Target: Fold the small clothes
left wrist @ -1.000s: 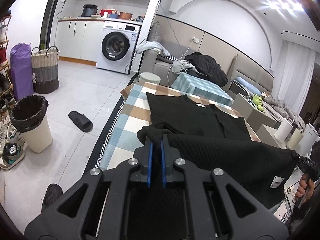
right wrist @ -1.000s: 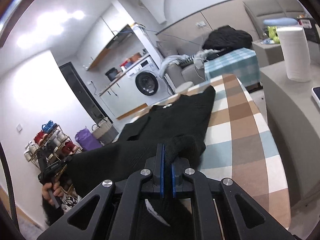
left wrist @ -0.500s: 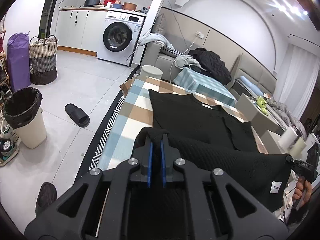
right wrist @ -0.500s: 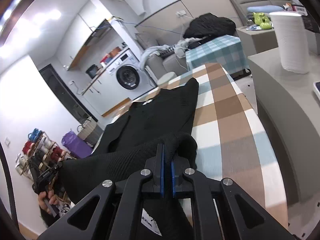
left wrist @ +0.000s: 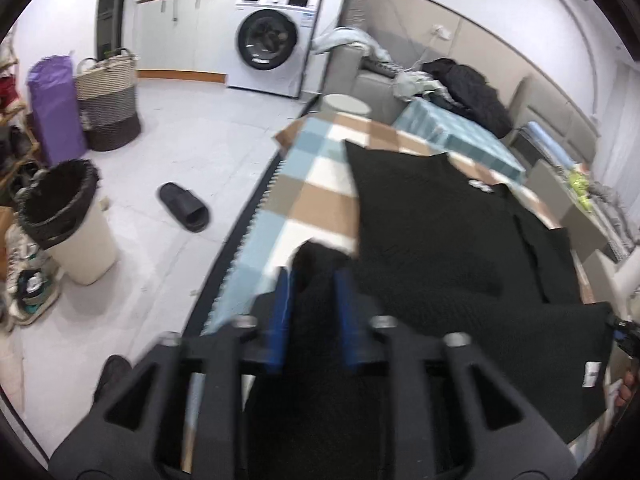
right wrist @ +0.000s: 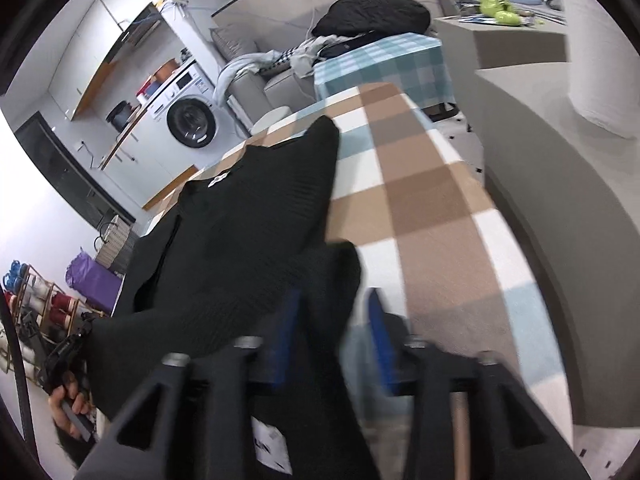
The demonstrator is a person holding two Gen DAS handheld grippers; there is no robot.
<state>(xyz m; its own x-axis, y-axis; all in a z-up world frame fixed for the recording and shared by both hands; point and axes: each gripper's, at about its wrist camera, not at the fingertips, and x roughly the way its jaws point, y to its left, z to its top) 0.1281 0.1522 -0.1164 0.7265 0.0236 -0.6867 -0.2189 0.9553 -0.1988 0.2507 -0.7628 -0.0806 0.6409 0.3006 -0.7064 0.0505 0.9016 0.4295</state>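
Black garment [left wrist: 440, 232] spread on the checked counter [left wrist: 320, 200]
Left gripper [left wrist: 313, 312] and right gripper [right wrist: 332, 336] fingers opening, hem corners loose between them; bare counter edge at 3 o'clock in the right view.

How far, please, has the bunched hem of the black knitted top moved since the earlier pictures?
Yes: the hem has come forward over the checked tablecloth, toward the collar label, with the left gripper, whose jaws are opening.

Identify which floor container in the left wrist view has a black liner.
The cream bin nearest the camera, beside the shoes. The woven basket and purple bag farther back have none.
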